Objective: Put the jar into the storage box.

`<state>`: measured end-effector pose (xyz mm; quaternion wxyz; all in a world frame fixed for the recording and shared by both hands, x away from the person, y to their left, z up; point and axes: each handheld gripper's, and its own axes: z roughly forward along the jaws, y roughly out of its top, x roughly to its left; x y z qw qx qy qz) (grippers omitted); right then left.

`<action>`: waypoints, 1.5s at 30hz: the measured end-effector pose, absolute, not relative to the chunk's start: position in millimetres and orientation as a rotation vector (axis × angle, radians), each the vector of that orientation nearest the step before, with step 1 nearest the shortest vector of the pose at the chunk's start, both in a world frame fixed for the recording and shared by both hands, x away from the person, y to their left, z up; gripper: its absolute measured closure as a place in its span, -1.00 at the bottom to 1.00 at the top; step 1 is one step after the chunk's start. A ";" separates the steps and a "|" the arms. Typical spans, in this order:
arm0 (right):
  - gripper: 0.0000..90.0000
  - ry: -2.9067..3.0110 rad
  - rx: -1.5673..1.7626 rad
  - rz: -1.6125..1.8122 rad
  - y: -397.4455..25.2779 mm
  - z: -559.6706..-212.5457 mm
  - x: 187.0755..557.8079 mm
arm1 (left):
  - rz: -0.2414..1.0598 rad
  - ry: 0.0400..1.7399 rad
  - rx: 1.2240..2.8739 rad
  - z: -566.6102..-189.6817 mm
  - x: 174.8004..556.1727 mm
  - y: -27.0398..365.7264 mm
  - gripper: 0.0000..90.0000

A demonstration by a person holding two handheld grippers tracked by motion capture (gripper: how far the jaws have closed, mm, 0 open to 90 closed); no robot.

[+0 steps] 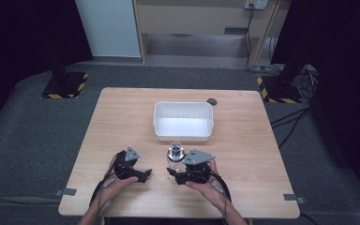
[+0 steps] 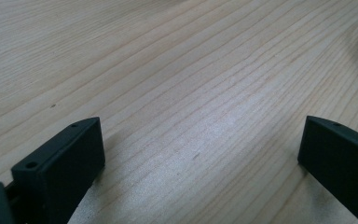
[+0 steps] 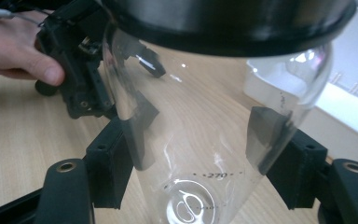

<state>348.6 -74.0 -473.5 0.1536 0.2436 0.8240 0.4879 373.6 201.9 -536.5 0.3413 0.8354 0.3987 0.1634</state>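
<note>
1. The jar, clear glass with a dark-rimmed metal lid, stands just below the middle of the high view, between the white bin above it and the right gripper below it.
2. In the right gripper view the jar takes up most of the frame: glass narrowing toward the base, faint printed marks reading 270 low on the wall, and a logo showing through the bottom.
3. The right gripper's jaws sit either side of that narrow lower part, set about as wide as the glass. Whether they already press on it I cannot tell; the glass bends the view of the pads.
4. My guess is that the grip is taken low because the body tapers there and the lid flares too wide for the jaws.
5. The left gripper rests low at the lower left of centre in the high view, its jaws spread wide with nothing between them but bare table.
6. It looks parked out of the way, apart from the jar, near enough to help.
7. The bin lies empty, a likely place for the jar.
</note>
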 end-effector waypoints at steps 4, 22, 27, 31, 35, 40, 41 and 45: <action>-0.31 2.358 0.732 1.412 -77.7 -469.7 355.3 | 0.425 1.036 2.173 -536.5 373.6 201.9 -1.00; -0.30 2.342 0.771 1.389 -82.1 -455.8 381.2 | 0.425 1.036 2.173 -536.5 373.6 201.9 -1.00; -0.30 2.331 0.785 1.376 -84.4 -449.7 389.4 | 0.425 1.036 2.173 -536.5 373.6 201.9 -1.00; -0.31 2.321 0.788 1.370 -85.6 -445.8 393.6 | 0.425 1.035 2.175 -536.5 373.6 202.0 -1.00; -0.30 2.308 0.788 1.370 -86.5 -438.0 400.9 | 0.425 1.037 2.173 -536.5 373.6 201.9 -1.00; -0.30 2.298 0.790 1.367 -85.9 -432.6 406.6 | 0.425 1.035 2.175 -536.4 373.6 202.0 -1.00; -0.30 2.297 0.791 1.367 -85.9 -431.8 407.9 | 0.425 1.035 2.175 -536.4 373.6 202.0 -1.00; -0.30 2.292 0.794 1.364 -86.2 -428.5 412.7 | 0.425 1.036 2.174 -536.5 373.6 202.0 -1.00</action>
